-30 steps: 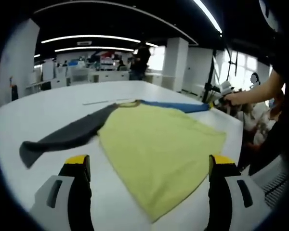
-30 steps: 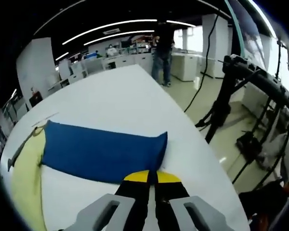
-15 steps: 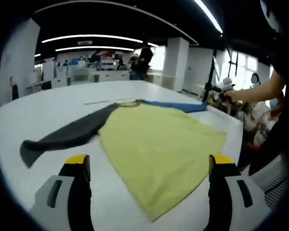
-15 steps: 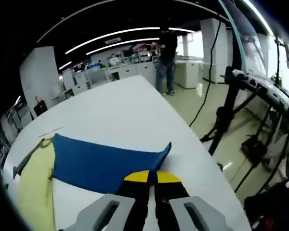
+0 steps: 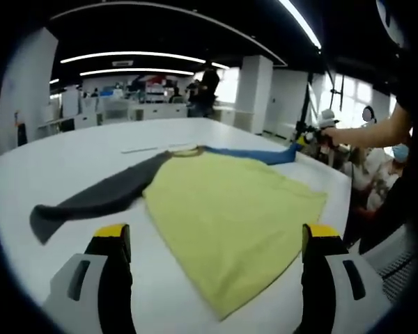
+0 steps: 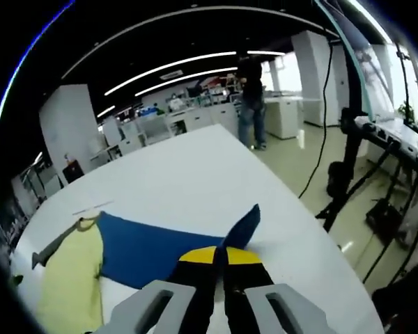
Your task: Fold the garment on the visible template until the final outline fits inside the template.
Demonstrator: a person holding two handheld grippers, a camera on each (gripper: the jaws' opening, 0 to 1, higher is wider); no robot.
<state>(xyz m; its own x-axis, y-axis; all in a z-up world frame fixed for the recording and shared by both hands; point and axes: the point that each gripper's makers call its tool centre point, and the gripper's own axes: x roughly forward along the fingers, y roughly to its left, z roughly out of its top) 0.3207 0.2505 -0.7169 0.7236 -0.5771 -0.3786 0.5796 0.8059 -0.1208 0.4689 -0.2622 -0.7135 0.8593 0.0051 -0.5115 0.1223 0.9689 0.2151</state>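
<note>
A shirt with a yellow-green body [image 5: 226, 212], a dark grey sleeve [image 5: 90, 198] and a blue sleeve [image 5: 254, 153] lies spread on the white table [image 5: 70, 149]. My left gripper [image 5: 212, 240] hovers open near the shirt's hem, nothing between its jaws. At the far right the right gripper [image 5: 308, 138] holds the blue sleeve's cuff, raised off the table. In the right gripper view my right gripper [image 6: 219, 256] is shut on the blue sleeve [image 6: 160, 252], whose cuff end stands up in a peak. The yellow-green body [image 6: 70, 296] shows at the left.
A thin pale strip [image 5: 141, 149] lies on the table beyond the collar. A person's arm [image 5: 366, 136] reaches in from the right. The table's right edge [image 6: 313, 240] drops to floor with black stands [image 6: 348, 167]. Another person [image 6: 251, 97] stands at the table's far end.
My right gripper has lifted the blue sleeve's cuff, which now peaks up off the table and has drawn in towards the shirt's body. The left gripper has stayed still.
</note>
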